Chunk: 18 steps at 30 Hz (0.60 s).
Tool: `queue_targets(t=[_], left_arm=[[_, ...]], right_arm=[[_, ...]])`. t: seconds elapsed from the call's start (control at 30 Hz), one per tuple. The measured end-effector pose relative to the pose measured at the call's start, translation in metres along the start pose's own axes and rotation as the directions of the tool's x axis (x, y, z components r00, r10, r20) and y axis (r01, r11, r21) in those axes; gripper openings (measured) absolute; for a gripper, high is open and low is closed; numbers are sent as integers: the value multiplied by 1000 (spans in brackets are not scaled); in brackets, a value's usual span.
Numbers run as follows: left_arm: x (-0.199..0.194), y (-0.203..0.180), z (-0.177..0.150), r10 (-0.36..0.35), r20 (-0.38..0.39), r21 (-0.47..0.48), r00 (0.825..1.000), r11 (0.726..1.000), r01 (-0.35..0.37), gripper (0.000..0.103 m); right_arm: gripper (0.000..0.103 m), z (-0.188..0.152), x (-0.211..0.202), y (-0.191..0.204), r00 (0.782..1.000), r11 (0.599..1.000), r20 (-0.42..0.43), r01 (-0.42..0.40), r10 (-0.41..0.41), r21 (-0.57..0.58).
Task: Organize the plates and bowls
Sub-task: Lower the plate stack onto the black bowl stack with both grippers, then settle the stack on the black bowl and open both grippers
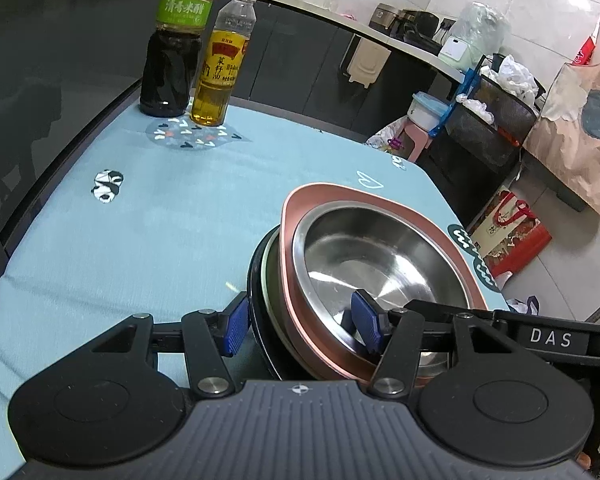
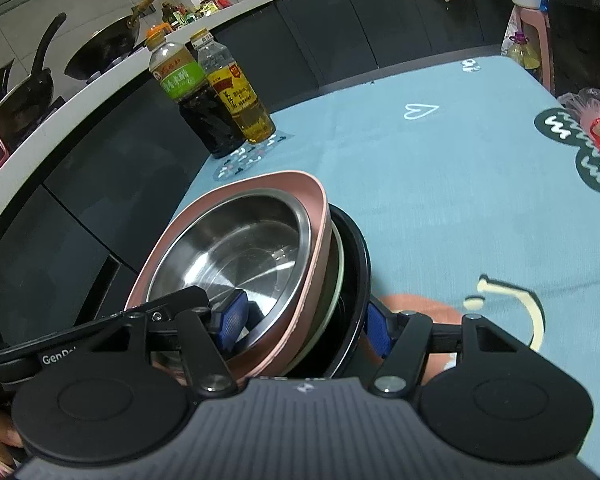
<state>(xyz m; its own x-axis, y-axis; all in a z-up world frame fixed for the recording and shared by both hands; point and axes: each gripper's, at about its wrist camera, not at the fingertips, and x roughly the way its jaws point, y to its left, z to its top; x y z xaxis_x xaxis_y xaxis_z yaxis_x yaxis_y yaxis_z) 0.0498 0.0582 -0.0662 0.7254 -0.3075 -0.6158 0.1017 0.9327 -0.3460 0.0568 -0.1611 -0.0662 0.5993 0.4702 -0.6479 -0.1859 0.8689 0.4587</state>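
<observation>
Tongs [image 1: 300, 326], steel bowl [image 1: 380, 264], pink dish [image 1: 324, 196], nested

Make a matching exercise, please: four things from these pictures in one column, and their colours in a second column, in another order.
Things:
1. steel bowl
2. square dish under it
3. oil bottle
4. tablecloth

Colours:
a. light blue
b. pink
c. silver
d. yellow liquid, clear upper part

Pairs: 1-c, 2-b, 3-d, 4-a
</observation>
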Motion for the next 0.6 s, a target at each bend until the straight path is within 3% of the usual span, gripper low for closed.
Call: queue_targets(t=[0.6], left_arm=[[35,-5,49,-2,26,6,1000,1000,2,52]], right_arm=[[48,50,21,-11,1000,1000,23,-11,11,9]])
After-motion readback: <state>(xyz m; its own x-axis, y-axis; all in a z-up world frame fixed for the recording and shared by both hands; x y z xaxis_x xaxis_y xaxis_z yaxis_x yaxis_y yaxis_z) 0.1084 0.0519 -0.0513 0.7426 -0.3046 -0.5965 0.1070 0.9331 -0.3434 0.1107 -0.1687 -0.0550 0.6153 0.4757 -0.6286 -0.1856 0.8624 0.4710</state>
